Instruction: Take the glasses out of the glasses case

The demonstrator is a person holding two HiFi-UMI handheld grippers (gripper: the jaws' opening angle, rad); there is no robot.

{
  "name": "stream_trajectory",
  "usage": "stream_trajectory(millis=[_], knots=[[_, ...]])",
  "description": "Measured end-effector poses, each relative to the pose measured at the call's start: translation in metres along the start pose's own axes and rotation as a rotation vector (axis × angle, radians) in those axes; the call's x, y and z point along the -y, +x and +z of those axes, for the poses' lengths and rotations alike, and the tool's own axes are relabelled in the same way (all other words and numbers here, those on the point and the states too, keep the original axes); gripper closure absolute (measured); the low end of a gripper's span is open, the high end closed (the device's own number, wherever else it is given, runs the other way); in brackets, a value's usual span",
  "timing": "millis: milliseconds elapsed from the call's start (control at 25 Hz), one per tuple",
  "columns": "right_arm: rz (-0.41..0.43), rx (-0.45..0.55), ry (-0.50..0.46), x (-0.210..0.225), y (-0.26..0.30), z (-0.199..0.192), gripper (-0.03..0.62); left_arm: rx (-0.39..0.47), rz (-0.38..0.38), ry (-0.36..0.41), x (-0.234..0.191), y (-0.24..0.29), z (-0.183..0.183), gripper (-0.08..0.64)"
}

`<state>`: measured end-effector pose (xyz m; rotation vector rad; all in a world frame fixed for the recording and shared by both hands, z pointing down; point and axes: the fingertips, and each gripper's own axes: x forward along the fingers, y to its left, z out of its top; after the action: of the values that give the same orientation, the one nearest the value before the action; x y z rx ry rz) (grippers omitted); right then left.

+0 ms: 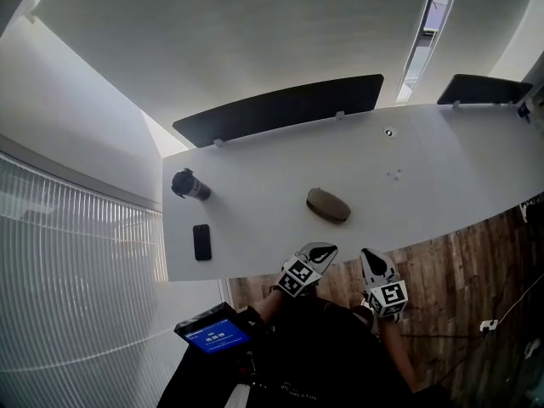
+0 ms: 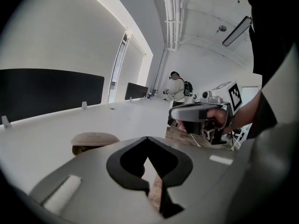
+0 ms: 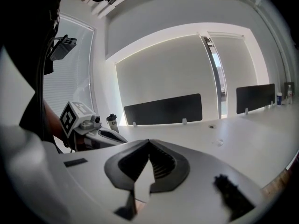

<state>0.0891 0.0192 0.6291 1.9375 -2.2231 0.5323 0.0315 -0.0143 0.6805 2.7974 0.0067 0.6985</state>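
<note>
1. The left gripper's (image 2: 147,140) jaws are pressed together, tip to tip, with nothing between them. Only bare table and a strip of floor show through the gap behind the tips.
2. The right gripper's (image 3: 149,142) jaws are likewise closed on themselves and hold nothing. Their ribbed inner faces meet at the tip.
3. The glasses case (image 1: 328,205), a brown oval shell, lies flat on the white table (image 1: 255,164) with its lid down, as far as the views show. No gripper touches it.
4. In the head view the left gripper (image 1: 326,249) hangs at the table's near edge, just short of the case, and points toward it. In the left gripper view the case (image 2: 95,139) sits a little left of the closed tips and beyond them.
5. The right gripper (image 1: 371,256) is on the near side of the case too, off to its right, over the edge where table meets wooden floor (image 1: 476,270).
6. The two grippers are near each other but apart; each shows in the other's view, held in a hand.
7. Left of the case, well apart from it, a dark tumbler (image 1: 190,185) stands and a black phone (image 1: 201,241) lies flat.
8. Beyond the case, dark divider panels (image 1: 280,109) line the table's far edge.
</note>
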Motion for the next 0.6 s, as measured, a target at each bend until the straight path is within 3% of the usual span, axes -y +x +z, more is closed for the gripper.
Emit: stream_trajectory(millis=[280, 400, 600], knots=[[-0.097, 0.006, 0.093, 0.005, 0.025, -0.013, 0.584, -0.038, -0.024, 0.047, -0.032, -0.021, -0.012, 0.557], [-0.104, -0.005, 0.091, -0.004, 0.037, -0.014, 0.584, -0.06, -0.04, 0.072, -0.044, -0.03, -0.02, 0.557], [-0.133, -0.018, 0.088, -0.011, 0.057, -0.007, 0.584, -0.035, -0.022, 0.046, -0.069, -0.041, -0.022, 0.557]])
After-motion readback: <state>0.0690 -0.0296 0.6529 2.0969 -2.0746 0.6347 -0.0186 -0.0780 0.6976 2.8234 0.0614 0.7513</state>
